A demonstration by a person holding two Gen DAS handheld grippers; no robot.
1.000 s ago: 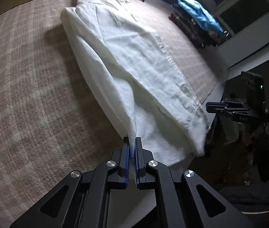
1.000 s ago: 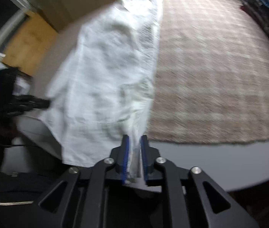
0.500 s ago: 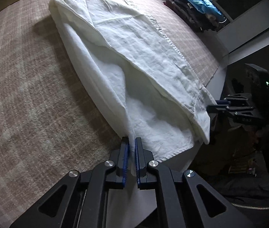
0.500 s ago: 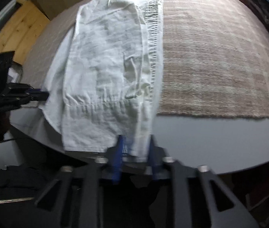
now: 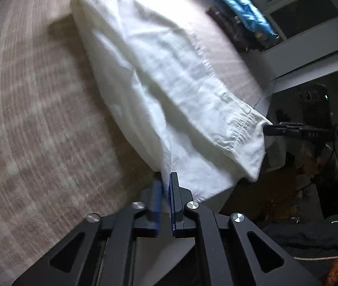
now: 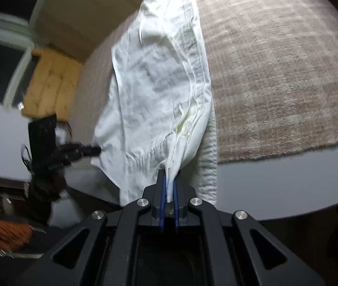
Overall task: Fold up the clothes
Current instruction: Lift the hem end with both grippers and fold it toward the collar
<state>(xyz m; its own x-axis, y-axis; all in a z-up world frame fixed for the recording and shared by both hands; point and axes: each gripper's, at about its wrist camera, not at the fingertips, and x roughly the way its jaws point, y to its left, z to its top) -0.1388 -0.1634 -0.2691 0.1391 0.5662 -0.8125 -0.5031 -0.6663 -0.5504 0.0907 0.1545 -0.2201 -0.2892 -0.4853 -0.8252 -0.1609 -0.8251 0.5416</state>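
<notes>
1. Two grippers are each pinching the near hem of one white, crumpled cotton garment (image 5: 169, 76), which is lying lengthwise on a brown-and-cream checked woven cloth (image 5: 37, 119) covering the grey bench (image 6: 276, 178), with its near end hanging over the bench edge.
2. The left gripper (image 5: 166, 186) is holding a thin edge of the hem; its jaws are easing apart slightly, though fabric is lying between them and the blue pads (image 5: 172, 197) are pressing on it.
3. The right gripper (image 6: 169, 186) is clamping a bunched fold of the same hem, jaws nearly closed on it, and the fabric is rising taut from the pads.
4. Judging by the pose, the step in hand is lifting the near end to carry it toward the far end.
5. The left hold is looking shallow: if those jaws are opening further, that corner could be slipping out and the fold would be landing skewed.
6. The right side is gathered in several layers, so an inner layer could be dropping free or creasing when laid down.
7. Uneven lifting could be dragging the garment, and the checked cloth under it, across the bench.
8. A blue item on a dark pile (image 5: 245, 12) is sitting well apart at the far corner, so it seems out of harm's way.
</notes>
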